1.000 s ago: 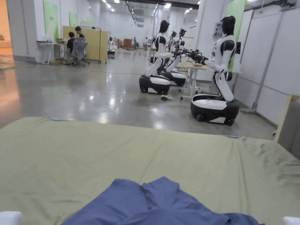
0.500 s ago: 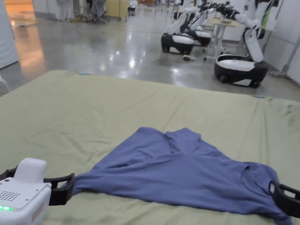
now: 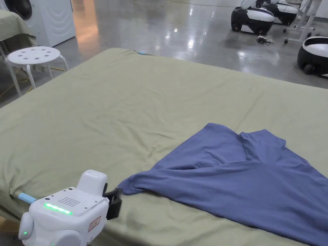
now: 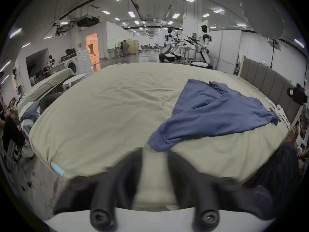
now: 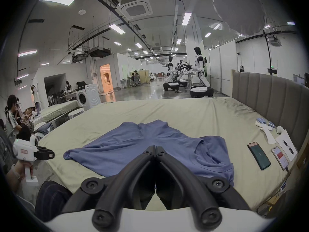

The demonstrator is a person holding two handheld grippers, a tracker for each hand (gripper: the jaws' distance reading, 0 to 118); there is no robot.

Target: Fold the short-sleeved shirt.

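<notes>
Shirt (image 3: 237, 179) lies rumpled on the green bed (image 3: 128, 105), long axis along its near edge. Left tongs (image 4: 155, 153) gape open just off a shirt corner; right tongs (image 5: 155, 147) closed, empty, above shirt.

A glossy grey floor (image 3: 134, 25) surrounds the olive-sheeted bed (image 3: 105, 105); a white stool (image 3: 33, 56) stands beside it.
</notes>
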